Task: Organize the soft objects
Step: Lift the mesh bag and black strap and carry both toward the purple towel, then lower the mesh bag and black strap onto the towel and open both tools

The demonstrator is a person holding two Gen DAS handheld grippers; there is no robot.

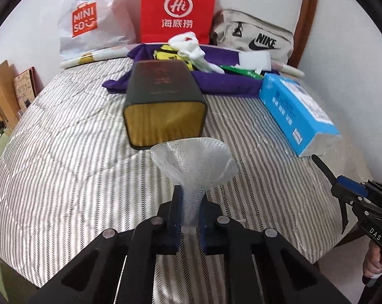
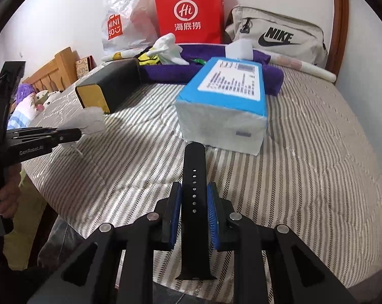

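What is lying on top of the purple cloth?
On the purple cloth: white socks, a yellow item, green packets, a white block. Anything beneath them is covered.

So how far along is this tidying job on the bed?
Early, by the look of it. Nothing looks sorted yet. In hand: the left gripper pinches a white mesh sleeve; the right gripper clamps a black watch strap. Left: the purple cloth pile and tissue pack remain loose.

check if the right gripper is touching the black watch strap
Touching. The right wrist view shows the right gripper with both blue pads pressed on the black watch strap, no gap either side.
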